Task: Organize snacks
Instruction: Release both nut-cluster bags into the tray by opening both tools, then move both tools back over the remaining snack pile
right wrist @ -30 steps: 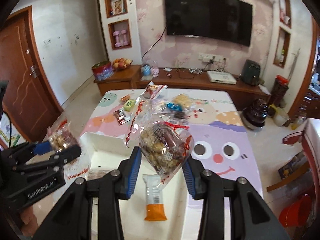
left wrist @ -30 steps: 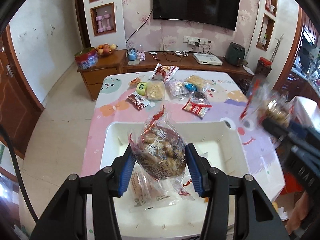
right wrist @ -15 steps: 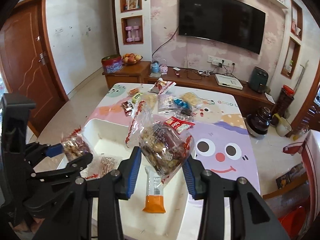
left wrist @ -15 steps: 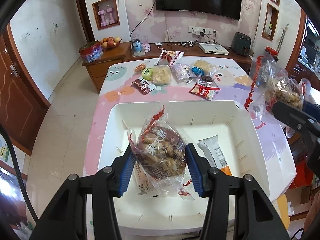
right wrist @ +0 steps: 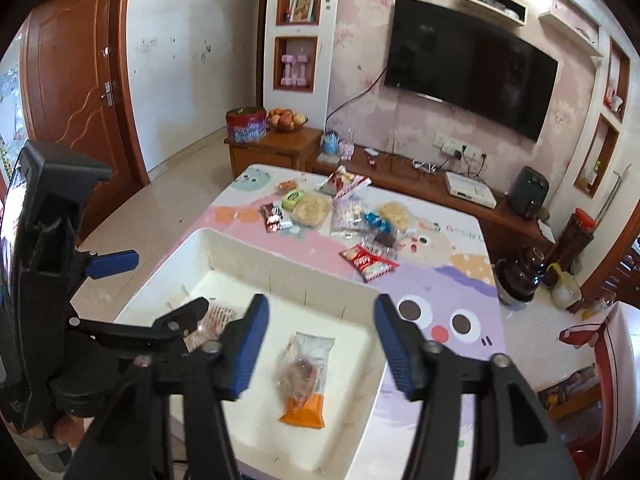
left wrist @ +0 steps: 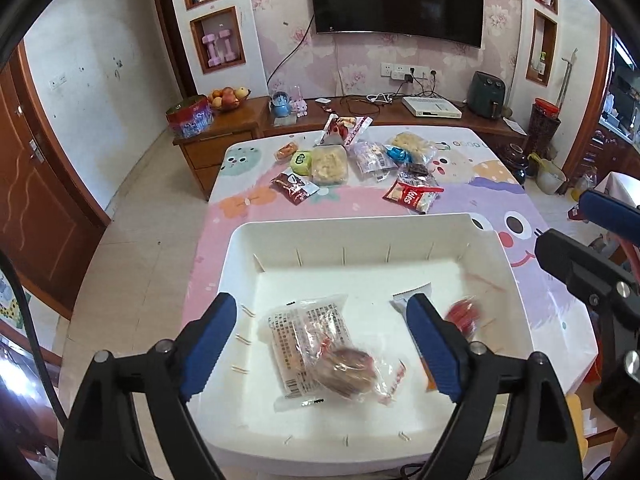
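Both grippers — left gripper (left wrist: 320, 344) and right gripper (right wrist: 320, 344) — gape wide, empty, above the white bin (left wrist: 240, 248). Two nut bags (left wrist: 344, 372) lie inside; loose snacks (left wrist: 412, 196) wait beyond, and a hasty reach could crush them.

We see a white bin (left wrist: 400, 224) on a pastel tablecloth (right wrist: 448, 280) of pink and lilac, printed with cartoon faces. Our black grippers wear blue pads (left wrist: 208, 340). In the bin lie a clear bag of brown snacks (left wrist: 344, 372), a clear packet with black print (left wrist: 304, 328) and a white-and-orange bar wrapper (right wrist: 308, 404). A red-and-white packet (left wrist: 412, 196) and a lime-green snack (left wrist: 301, 160) lie on the cloth; pink floral wallpaper (left wrist: 356, 64) backs a black television (left wrist: 396, 0).
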### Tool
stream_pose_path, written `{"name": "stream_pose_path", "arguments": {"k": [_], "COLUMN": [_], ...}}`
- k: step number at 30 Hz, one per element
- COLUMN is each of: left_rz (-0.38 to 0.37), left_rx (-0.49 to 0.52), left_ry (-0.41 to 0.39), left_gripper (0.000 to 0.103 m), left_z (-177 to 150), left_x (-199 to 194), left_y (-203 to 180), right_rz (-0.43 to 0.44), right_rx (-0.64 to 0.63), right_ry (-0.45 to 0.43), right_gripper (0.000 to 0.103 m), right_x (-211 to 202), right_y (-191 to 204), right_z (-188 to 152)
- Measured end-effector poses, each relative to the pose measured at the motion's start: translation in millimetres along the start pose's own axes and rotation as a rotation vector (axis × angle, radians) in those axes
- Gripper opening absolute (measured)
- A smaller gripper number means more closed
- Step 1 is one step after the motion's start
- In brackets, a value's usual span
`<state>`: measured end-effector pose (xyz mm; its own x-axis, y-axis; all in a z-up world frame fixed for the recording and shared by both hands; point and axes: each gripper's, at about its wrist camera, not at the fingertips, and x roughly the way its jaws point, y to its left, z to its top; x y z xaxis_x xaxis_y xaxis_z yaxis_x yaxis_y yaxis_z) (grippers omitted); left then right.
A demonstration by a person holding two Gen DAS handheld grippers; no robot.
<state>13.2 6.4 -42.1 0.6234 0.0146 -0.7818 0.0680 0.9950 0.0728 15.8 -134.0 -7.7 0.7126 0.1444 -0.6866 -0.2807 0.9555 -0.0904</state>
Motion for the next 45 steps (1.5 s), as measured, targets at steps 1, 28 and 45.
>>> {"name": "stream_pose_path", "arguments": {"k": [1, 28, 45], "left_rz": [-0.002, 0.007, 0.035], "left_rx": [-0.001, 0.010, -0.076], "left_ry": [0.006, 0.098, 0.038], "left_gripper": [0.086, 0.087, 0.087], "left_z": [0.1, 30.7, 225.7], "left_x": [0.4, 38.0, 66.3], "left_y": [-0.7, -0.5, 65.0], "right_rz": [0.001, -0.022, -0.079], "right_rx": [0.001, 0.087, 0.216], "right_ry": [-0.002, 0.095, 0.070], "right_gripper": [0.059, 0.059, 0.059], "right_x": [-0.8, 49.2, 104.6], "right_y": [-0.1, -51.3, -159.1], "right_z": [-0.1, 17.0, 188.0]}}
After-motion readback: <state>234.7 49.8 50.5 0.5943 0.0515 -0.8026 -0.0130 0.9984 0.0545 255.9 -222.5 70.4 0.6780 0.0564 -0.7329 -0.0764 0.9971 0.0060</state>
